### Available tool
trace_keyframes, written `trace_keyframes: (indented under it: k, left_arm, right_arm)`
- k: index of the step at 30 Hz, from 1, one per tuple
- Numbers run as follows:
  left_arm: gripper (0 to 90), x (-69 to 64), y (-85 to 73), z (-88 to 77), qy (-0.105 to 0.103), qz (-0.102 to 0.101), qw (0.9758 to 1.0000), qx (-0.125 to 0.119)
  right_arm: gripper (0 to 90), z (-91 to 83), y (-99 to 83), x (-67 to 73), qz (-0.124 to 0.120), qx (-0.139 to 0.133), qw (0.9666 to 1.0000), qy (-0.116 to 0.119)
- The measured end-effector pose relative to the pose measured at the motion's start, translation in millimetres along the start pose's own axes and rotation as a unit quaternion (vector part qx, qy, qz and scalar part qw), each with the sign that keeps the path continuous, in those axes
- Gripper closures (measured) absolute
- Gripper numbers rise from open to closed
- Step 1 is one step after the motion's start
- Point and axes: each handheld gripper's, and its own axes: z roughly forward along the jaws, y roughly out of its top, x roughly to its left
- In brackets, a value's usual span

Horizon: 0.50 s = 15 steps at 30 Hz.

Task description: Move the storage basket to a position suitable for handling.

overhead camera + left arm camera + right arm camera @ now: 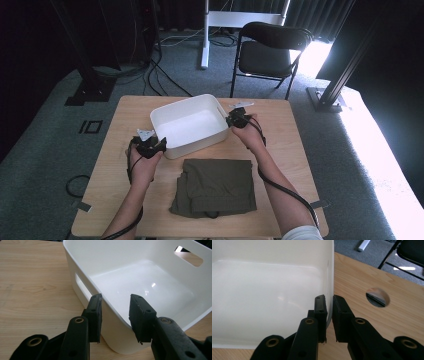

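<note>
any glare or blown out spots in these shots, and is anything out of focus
High view: sunlight blows out the floor at right and behind the chair; the left background is near black. Left gripper view: a small glint on the white bin floor, image sharp. Right gripper view: the bin's inside looks washed out, the near jaws slightly soft.

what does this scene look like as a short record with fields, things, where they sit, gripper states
surface: wooden table
bin: white plastic bin, empty, at table centre, cut-out handles in its walls
garment: folded olive-green garment, on the near side of the bin
left gripper: open, jaws straddling the bin's rim
right gripper: shut on the bin's wall
background: black folding chair beyond the table
</note>
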Motion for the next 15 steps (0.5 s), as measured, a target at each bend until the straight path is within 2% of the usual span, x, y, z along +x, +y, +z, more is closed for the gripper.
trace_keyframes:
  k: [4,15]
  left_arm:
    - [64.8,-11.7,2.6,7.3,-0.015,0.007,0.9999,0.001]
    - [64.8,-37.1,8.2,22.0,-0.028,0.027,0.9992,0.007]
  right_arm:
    - [82.5,-9.0,-8.0,-10.4,0.013,0.001,0.9999,-0.008]
    - [82.3,-31.9,-27.7,-32.8,0.034,0.000,0.9991,-0.025]
